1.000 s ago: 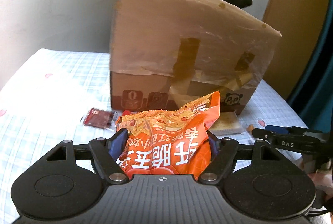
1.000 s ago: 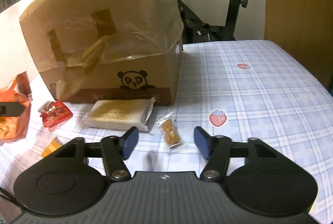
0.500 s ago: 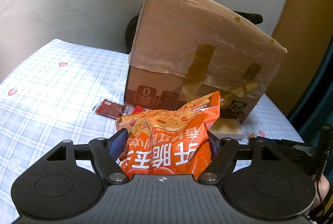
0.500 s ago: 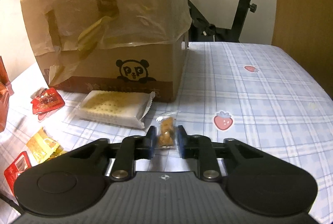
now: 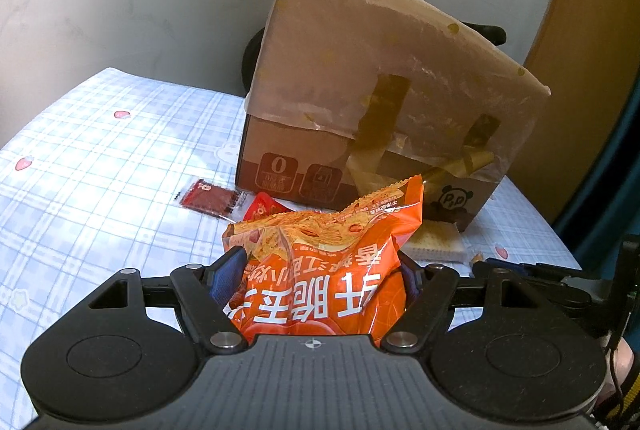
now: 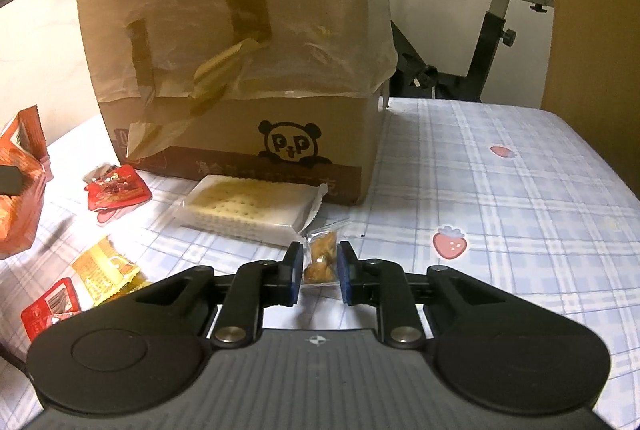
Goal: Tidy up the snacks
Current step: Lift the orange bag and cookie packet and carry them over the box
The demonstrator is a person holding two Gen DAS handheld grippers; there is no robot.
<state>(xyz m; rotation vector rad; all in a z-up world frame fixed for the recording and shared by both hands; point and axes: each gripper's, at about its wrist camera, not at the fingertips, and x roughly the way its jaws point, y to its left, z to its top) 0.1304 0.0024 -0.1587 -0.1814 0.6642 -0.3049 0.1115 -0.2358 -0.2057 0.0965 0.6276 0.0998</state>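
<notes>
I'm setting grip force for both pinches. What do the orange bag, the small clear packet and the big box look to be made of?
Orange bag: glossy printed plastic film, judging by its crinkles, sheen and serrated seal edge.
Small clear packet: thin transparent film; brown pieces show through.
Big box: matte brown corrugated cardboard, apparently, its top draped in a translucent plastic liner that wrinkles and shines.

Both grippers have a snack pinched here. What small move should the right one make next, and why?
Probably lift straight up. The right gripper is shut on the small clear packet, which seems to lie low on the tablecloth beside the cracker pack; raising it clears that pack.
</notes>
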